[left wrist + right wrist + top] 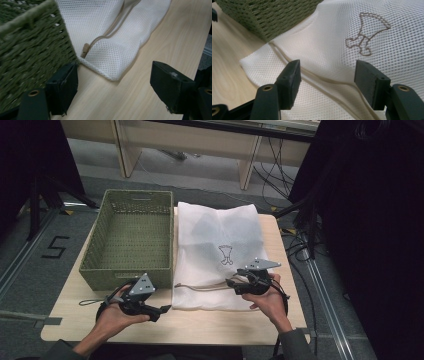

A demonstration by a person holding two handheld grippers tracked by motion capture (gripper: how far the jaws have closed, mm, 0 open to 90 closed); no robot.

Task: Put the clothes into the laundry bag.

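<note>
white mesh laundry bag (216, 251) lying flat on the table (200, 325) toward its right edge, just beside a green woven basket (131, 237); the drawstring's far end is hard to trace. left gripper (161, 311), near the front edge: fingers (62, 87) apart, empty, the bag's near corner just ahead. right gripper (231, 283): fingers (289, 80) apart, empty, over the bag's drawstring (312, 75).

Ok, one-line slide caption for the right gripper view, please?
Open right claw poised over a white mesh bag and its beige zip, with a green woven basket behind.
</note>
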